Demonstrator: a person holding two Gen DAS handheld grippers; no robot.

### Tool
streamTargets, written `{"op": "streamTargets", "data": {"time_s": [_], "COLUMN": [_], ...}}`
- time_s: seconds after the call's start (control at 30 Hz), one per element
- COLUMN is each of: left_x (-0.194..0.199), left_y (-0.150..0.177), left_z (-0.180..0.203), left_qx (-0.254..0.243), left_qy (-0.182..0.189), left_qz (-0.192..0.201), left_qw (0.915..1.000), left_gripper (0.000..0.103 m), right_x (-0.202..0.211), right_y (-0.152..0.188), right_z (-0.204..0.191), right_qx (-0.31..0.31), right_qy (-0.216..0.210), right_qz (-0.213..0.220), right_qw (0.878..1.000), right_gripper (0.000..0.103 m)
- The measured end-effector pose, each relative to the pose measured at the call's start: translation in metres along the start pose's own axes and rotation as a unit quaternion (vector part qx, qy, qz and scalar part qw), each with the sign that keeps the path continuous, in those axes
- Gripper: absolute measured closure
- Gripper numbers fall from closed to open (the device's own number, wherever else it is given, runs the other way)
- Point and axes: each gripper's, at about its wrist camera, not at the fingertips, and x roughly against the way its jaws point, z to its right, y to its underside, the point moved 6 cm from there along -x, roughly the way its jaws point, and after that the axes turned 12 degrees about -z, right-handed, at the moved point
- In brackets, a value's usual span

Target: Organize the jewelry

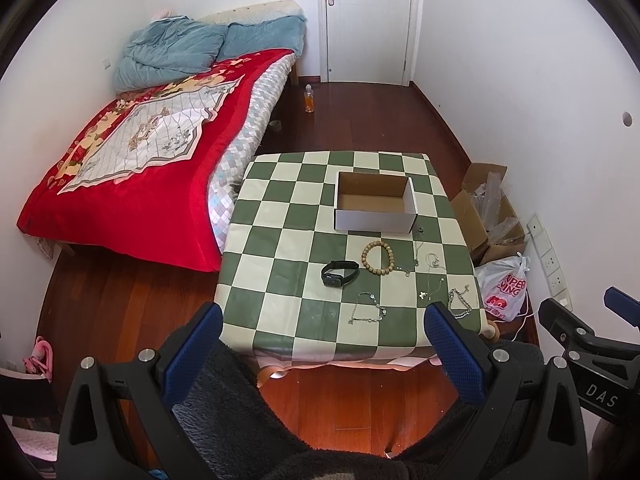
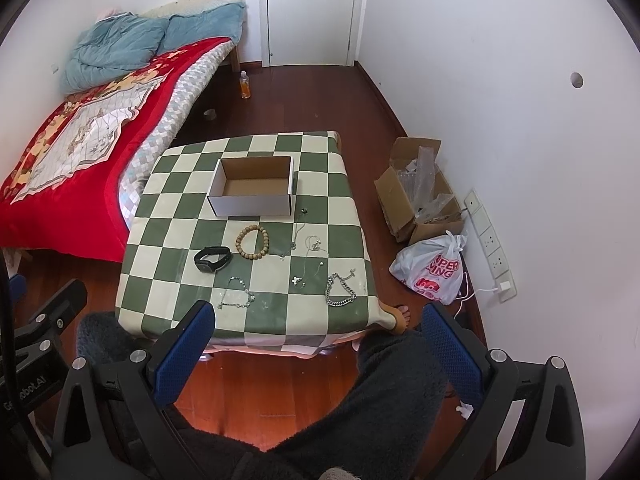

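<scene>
None of the jewelry has gone into the box yet, as far as either camera shows, so I judge the sorting not begun. From the left wrist view, the white cardboard box (image 1: 374, 202) sits toward the far side of the checkered table (image 1: 276, 216), its brown floor bare. Nearer lie the black wristband (image 1: 339, 273) and, just beside it, the wooden bead bracelet (image 1: 378, 257); a thin silver chain (image 1: 367, 309) rests close to the near edge, and several fine necklaces (image 1: 430, 268) trail from the box's near right corner. The left gripper (image 1: 324, 354) hangs short of the table with its jaws spread wide and nothing between them. Part of the other tool shows at the right margin. From the right wrist view, the same layout holds, but the heavy link chain (image 2: 340, 290) near the right front corner is seen whole, where the left camera has a blue pad partly across it. A small clover-shaped charm (image 2: 296, 279) is also clearer here. The right gripper (image 2: 318, 342) is likewise wide open and empty, above the person's lap. A bare foot (image 2: 402, 316) beside the table leg appears in this view only. Every piece remains to be moved.
</scene>
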Motion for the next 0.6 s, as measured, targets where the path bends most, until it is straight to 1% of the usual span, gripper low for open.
{"op": "streamTargets", "data": {"time_s": [0.6], "left_x": [0.0032], "left_y": [0.0029], "left_z": [0.0], "left_qx": [-0.002], "left_qy": [0.0], "left_qz": [0.002], "left_qw": [1.0], "left_gripper": [0.0], "right_x": [0.0022], "right_y": [0.0013], "right_z": [-0.0033], "right_qx": [0.004], "right_qy": [-0.003], "right_qz": [0.003], "right_qw": [1.0], "right_gripper": [0.0]}}
